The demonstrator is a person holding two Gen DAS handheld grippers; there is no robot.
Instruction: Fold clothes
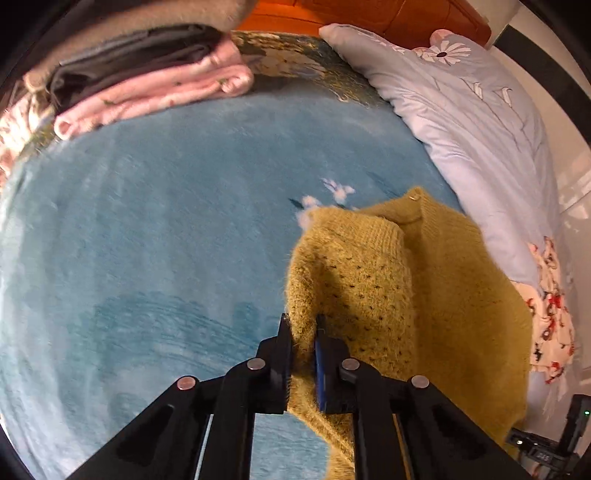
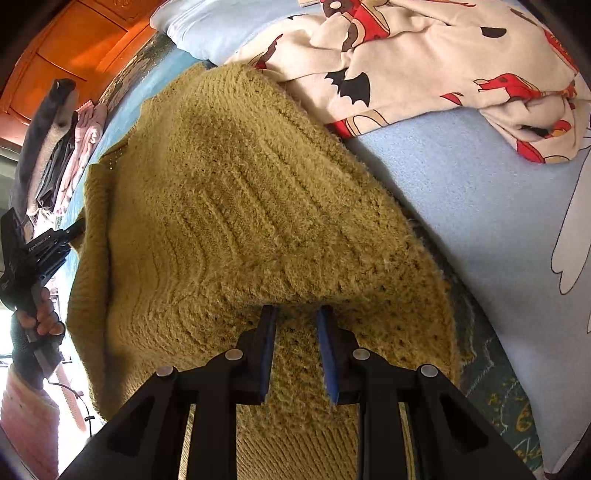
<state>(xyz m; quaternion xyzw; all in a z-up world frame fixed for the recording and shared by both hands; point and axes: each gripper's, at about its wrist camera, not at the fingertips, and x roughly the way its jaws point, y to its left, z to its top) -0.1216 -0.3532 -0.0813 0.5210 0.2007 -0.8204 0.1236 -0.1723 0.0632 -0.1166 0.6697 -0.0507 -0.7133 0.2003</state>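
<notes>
A mustard-yellow knitted sweater [image 1: 424,288] lies partly lifted on a blue fleece blanket [image 1: 166,240]. My left gripper [image 1: 303,320] is shut on the sweater's left edge, with the knit pinched between its pads. In the right wrist view the sweater [image 2: 229,206] fills the middle, raised into a fold. My right gripper [image 2: 296,312] is shut on a bunched fold at the sweater's near edge. The left gripper [image 2: 75,226] also shows at the left of that view, held by a hand [image 2: 44,314], its tip at the sweater's far edge.
A stack of folded pink and dark grey clothes [image 1: 147,81] sits at the blanket's far left. A pale blue quilt [image 1: 461,110] lies along the right. A white garment with red prints [image 2: 424,66] is crumpled beyond the sweater. An orange wooden headboard [image 1: 369,14] stands behind.
</notes>
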